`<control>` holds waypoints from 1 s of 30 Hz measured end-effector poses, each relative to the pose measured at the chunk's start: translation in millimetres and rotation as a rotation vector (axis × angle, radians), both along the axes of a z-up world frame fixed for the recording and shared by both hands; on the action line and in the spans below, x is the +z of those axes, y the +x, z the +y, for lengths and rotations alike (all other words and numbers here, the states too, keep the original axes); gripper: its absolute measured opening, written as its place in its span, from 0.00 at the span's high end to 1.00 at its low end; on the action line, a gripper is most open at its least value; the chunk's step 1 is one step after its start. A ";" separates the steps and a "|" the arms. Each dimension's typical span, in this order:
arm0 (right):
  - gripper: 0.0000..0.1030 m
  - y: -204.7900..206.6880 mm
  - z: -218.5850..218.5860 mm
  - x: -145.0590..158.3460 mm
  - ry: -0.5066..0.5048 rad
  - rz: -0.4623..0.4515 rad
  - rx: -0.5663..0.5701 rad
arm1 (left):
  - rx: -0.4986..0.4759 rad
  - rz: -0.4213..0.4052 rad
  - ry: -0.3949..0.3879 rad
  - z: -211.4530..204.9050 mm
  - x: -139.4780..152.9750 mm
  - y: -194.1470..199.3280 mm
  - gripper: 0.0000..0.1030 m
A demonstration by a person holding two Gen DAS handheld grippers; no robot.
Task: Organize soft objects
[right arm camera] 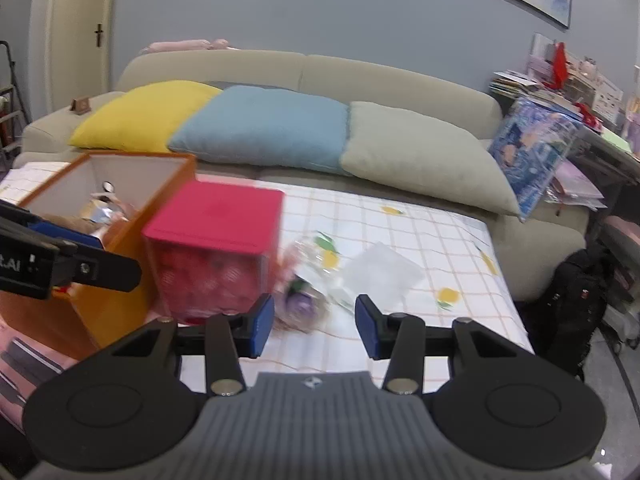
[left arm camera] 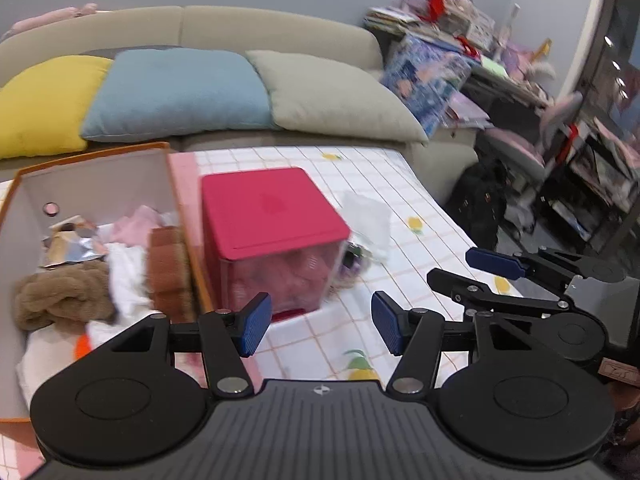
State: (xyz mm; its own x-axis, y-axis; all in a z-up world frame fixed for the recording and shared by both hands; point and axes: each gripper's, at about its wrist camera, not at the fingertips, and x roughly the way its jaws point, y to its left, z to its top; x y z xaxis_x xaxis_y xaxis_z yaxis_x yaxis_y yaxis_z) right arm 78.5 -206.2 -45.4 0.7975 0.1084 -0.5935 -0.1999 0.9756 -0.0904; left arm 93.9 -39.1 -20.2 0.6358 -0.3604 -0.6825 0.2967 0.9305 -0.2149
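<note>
Left gripper [left arm camera: 316, 326]: jaws apart, nothing between them. Right gripper [right arm camera: 314, 326]: also released and empty.

Risks, near to far:
- Your two grippers [left arm camera: 496, 266] sit close together; crossing paths could knock them
- Red-lidded box [right arm camera: 212, 248] at 11 o'clock of the right gripper, just beside the orange box [right arm camera: 108, 240]; a sideways sweep may shove it
- Purple soft toy [right arm camera: 300, 306], blurred, lies at 12 o'clock against the red box; clear wrapping [right arm camera: 380, 272] at 1 o'clock could snag a pad
- Orange box already holds a brown plush [left arm camera: 60, 296] and cloths; overfilling may spill

Room: checked tablecloth [right arm camera: 440, 240] is open toward 1–2 o'clock; its right edge drops to the floor. Sofa [right arm camera: 304, 72] with cushions blocks 12 o'clock beyond
</note>
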 end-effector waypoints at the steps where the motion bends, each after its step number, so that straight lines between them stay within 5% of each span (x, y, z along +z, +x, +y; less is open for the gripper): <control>1: 0.57 1.0 -4.3 -2.2 -0.001 -0.003 -0.011 | -0.011 0.003 0.010 -5.6 -1.2 0.6 0.34; 10: 0.57 23.5 -41.7 -18.8 0.036 -0.041 -0.090 | -0.135 -0.034 0.090 -54.3 1.3 18.3 0.34; 18: 0.57 52.6 -67.4 -47.2 0.142 0.021 -0.133 | -0.270 -0.060 0.216 -95.2 -1.0 50.8 0.34; 25: 0.57 77.4 -66.6 -75.9 0.071 0.058 -0.095 | -0.302 0.026 0.331 -126.6 -15.2 90.7 0.34; 30: 0.57 90.3 -70.4 -91.3 0.028 0.049 -0.032 | -0.249 0.191 0.448 -155.0 -36.6 124.6 0.34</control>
State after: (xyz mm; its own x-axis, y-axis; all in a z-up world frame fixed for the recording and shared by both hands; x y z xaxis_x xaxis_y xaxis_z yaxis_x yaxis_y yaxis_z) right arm 168.8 -276.6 -136.8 0.7706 0.1002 -0.6294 -0.1720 0.9836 -0.0540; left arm 218.5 -194.1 -56.9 0.4186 -0.1319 -0.8986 0.5141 0.8500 0.1147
